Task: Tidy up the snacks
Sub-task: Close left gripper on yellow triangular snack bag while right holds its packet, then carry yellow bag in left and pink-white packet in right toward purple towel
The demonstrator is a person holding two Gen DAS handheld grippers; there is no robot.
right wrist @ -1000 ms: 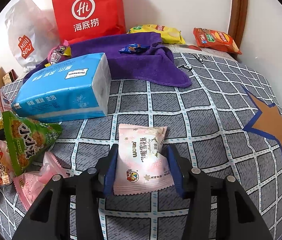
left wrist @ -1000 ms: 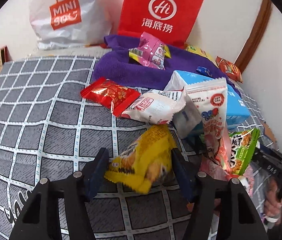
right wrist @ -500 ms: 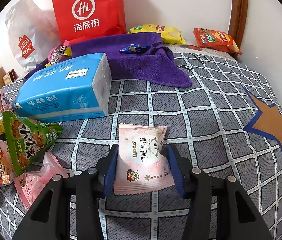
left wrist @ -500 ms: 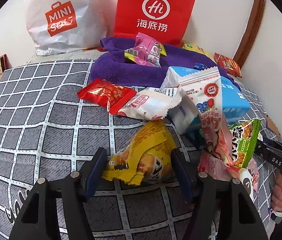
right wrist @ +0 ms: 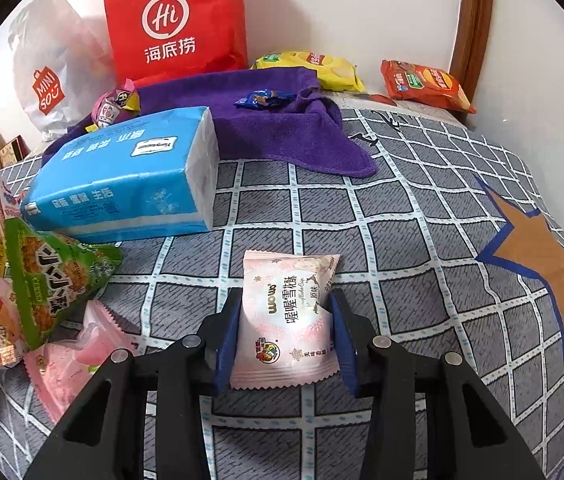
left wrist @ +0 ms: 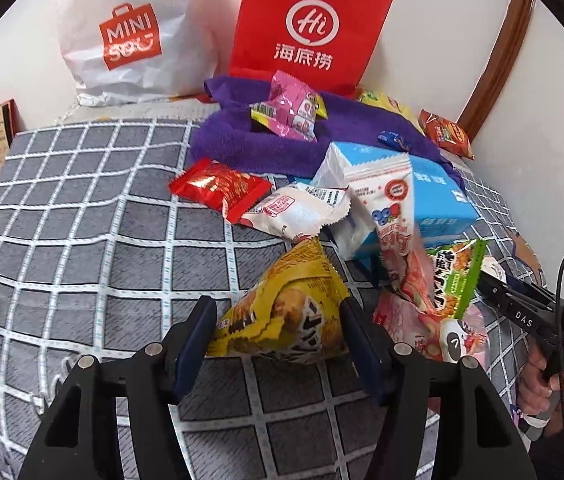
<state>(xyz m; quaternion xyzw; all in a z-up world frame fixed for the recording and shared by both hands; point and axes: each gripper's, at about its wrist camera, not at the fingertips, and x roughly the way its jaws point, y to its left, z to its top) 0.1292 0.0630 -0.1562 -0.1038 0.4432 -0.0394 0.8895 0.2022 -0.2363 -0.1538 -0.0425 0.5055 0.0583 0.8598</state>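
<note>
In the left wrist view a yellow snack packet [left wrist: 293, 296] sits tilted between the blue pads of my left gripper [left wrist: 276, 308]. The jaws are closing and both pads touch it. In the right wrist view my right gripper [right wrist: 285, 300] is closing on a pale pink snack packet [right wrist: 285, 320], and the pads dent its sides. That packet rests on the grey checked bedspread [right wrist: 421, 240]. A pile of packets, among them a green one [right wrist: 54, 280], lies left of the right gripper.
A blue tissue pack [right wrist: 130, 180] lies ahead beside a purple towel [right wrist: 266, 132] with small snacks on it. A red paper bag [left wrist: 309, 28] and a white plastic bag [left wrist: 130, 36] stand against the wall. Red [left wrist: 218, 188] and white [left wrist: 293, 212] packets lie mid-bed.
The yellow packet has tipped up between the left fingers and the left gripper has edged forward. The right fingers have drawn in against the pink packet.
</note>
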